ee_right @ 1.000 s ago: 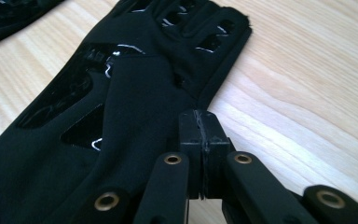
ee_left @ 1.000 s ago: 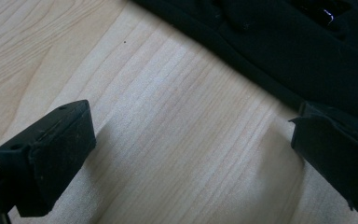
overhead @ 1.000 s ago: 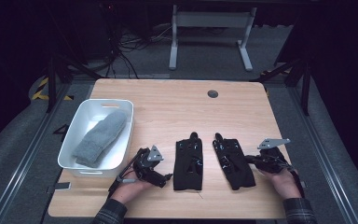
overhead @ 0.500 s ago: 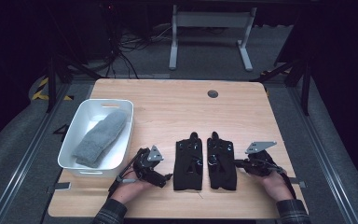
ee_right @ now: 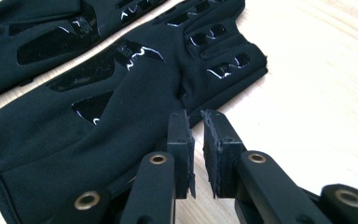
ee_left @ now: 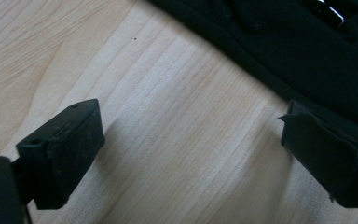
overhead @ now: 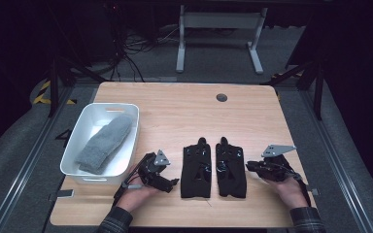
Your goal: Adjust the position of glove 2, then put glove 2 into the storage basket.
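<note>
Right gripper [ee_right: 195, 122]: jaws nearly closed, a narrow gap between the pads, nothing held. The tips sit just beside the outer edge of the right glove [ee_right: 121, 88], near its middle. Left gripper [ee_left: 191, 154]: jaws spread wide over bare table [ee_left: 135, 79], nothing between them; the edge of the left glove [ee_left: 307, 51] lies just past the far pad.

In the high view both gloves lie flat near the front of the table, side by side and nearly touching, fingers pointing away from the person. The left gripper [overhead: 167, 180] rests just left of the pair, the right gripper [overhead: 250, 166] just right. A white bin [overhead: 85, 133] holding a grey sock [overhead: 104, 143] stands at far left.

Probable step: aligning the pair. To do it well:
- Nudge the outer edges only, low and level.
- Avoid rucking the fabric.
- Stop once the inner edges meet.
</note>
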Motion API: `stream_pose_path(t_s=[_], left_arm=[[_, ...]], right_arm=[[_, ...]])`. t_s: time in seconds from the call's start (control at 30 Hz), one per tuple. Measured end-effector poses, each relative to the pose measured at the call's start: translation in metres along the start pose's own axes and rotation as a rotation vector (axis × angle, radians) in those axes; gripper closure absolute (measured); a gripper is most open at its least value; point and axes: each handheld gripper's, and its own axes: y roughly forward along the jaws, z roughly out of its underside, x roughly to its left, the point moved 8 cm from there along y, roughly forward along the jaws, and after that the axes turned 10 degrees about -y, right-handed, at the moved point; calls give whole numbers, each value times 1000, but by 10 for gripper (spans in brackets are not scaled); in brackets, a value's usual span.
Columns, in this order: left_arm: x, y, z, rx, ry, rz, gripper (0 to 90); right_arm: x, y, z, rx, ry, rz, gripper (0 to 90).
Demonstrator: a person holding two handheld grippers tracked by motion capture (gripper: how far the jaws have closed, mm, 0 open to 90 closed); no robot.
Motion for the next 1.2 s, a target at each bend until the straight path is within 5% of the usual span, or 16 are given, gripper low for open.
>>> stream_pose_path(t_s=[0.3,0.6,0.9,1.2], left_arm=[[-12,-11,-21,-60,-46,50,245],[-26,1,-46,-86,-91,86,395],[-23,19,-45,-41,-116,49,499],[-26,26,-42,-24,-76,4,629]], right_arm=[[3,3,-5,-6,-15,-11,820],[2,2,-9,-22,-22,-9,893],[2,2,-10,-26,-29,-11,896],[4,5,-11,-21,-39,-15,896]])
